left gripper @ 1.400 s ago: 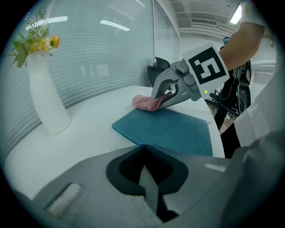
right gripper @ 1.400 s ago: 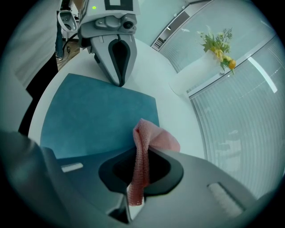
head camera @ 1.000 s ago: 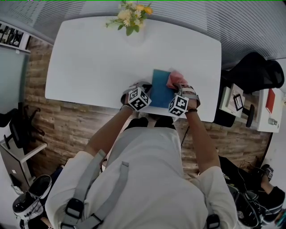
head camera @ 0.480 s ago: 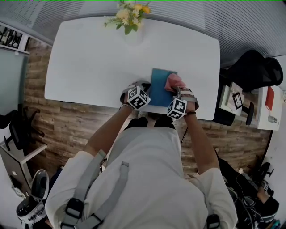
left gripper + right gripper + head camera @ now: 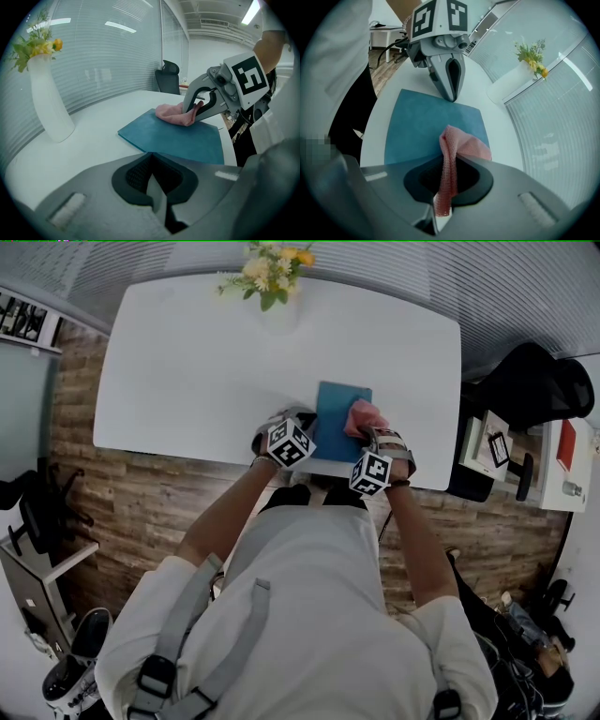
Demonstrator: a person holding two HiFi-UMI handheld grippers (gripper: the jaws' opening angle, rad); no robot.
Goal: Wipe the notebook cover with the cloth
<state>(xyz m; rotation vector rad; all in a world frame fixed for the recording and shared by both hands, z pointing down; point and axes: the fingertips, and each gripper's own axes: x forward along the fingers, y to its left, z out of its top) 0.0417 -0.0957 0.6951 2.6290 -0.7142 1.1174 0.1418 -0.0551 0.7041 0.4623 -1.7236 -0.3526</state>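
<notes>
A: Status, near first?
B: Right gripper [image 5: 371, 434] fingers were clamped on the pink cloth [image 5: 461, 146]. Its bunched end lay on the right half of the teal notebook [image 5: 334, 418]. Left gripper [image 5: 451, 96] fingers were closed together and empty, tips pressing the notebook's left edge.
A: Progress?
B: Looked mid-wipe, cloth in contact. Left half and near strip probably remained. No visible dirt to judge by.
A: Notebook location?
B: Flat on the white surface [image 5: 187, 381], near the person's edge.
A: Obstacles?
B: None close. White vase [image 5: 279, 315] of flowers stood well beyond, at the far edge. Black chair [image 5: 544, 390] sat off the surface, right.
</notes>
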